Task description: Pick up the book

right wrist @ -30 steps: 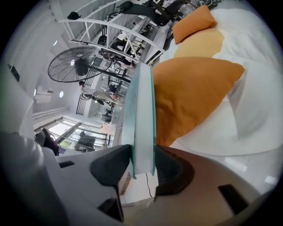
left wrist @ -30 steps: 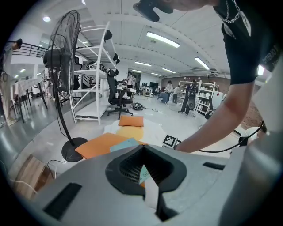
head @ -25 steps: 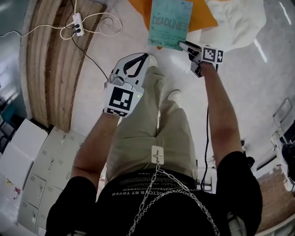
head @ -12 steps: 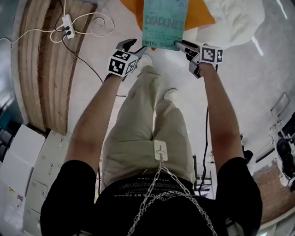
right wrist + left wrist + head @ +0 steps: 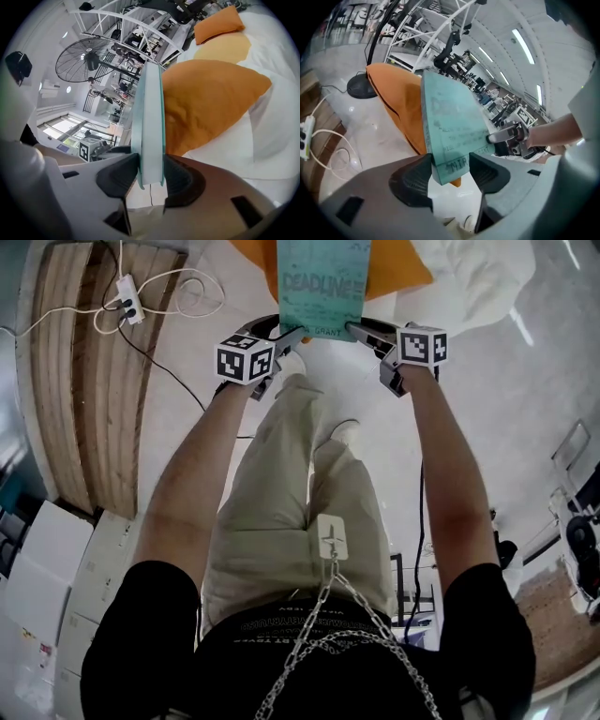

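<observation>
Since a second ago, the left tool (image 5: 284, 331) has dropped from above the person's thigh to the near left corner of the book (image 5: 323, 282), and the book is sitting slightly further up the head view. Its jaws have just been opening. In the left gripper view they are standing wide apart (image 5: 450, 173) with the book's corner (image 5: 450, 122) between them, the right pad clear of the cover.

The right tool (image 5: 361, 331) is clamping the near right corner. Its own view is showing both pads (image 5: 150, 176) pressing the two covers, with the book (image 5: 149, 117) edge-on and rising straight ahead of the jaws.

Only the head view is giving the whole teal cover, with "DEADLINE" in large letters and a line ending "GRANT" by the tools. The left gripper view is catching just "MIR" at the corner, plus the right tool (image 5: 497, 137) beyond it. The right gripper view is showing no print, but it alone is taking in a standing fan (image 5: 86, 60) far ahead to the left.

An orange pillow (image 5: 398, 268) is lying beyond the book on white bedding (image 5: 469, 282). A power strip (image 5: 127, 298) is lying left of the left tool.
</observation>
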Demonstrator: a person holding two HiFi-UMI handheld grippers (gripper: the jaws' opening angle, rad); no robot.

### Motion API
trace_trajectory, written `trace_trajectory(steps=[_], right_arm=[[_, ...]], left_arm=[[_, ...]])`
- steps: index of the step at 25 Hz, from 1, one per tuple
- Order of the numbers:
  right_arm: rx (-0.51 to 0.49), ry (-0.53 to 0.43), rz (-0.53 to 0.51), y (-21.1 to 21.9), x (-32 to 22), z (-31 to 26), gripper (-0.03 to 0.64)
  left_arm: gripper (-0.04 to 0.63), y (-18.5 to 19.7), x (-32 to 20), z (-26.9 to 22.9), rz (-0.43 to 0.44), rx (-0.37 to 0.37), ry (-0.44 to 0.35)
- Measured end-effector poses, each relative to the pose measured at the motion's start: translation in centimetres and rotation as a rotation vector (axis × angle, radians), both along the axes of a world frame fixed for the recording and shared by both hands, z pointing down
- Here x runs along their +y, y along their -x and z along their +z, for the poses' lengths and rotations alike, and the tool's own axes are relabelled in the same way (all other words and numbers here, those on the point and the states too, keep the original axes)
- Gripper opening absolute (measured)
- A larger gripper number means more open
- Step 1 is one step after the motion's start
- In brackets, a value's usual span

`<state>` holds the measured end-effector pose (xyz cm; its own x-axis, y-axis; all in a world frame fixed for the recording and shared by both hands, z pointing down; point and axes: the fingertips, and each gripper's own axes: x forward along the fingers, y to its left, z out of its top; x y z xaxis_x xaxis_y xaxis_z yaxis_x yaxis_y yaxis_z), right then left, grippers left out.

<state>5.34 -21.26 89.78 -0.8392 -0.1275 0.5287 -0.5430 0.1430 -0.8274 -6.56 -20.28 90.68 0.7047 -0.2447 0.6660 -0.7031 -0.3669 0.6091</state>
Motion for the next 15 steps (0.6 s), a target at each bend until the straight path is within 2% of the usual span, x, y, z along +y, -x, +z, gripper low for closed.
trace_trajectory(steps=[3,7,15], right_arm=[[0.013,-0.038,0.015,0.2,-0.3,-1.0,0.166],[0.012,-0.063,0.012,0.7,-0.4,-2.6,0.163],[-0.034,-0.126,0.034,-0.4,1.2,-7.7,0.164]], left_arm=[[0.236,0.1,0.5,-0.1,0.012,-0.065,-0.025],[0.238,0.5,1.0,-1.1,-0.013,-0.056,-0.018],[0.238,-0.5,2.2,-6.9,-0.027,-0.071,-0.124]])
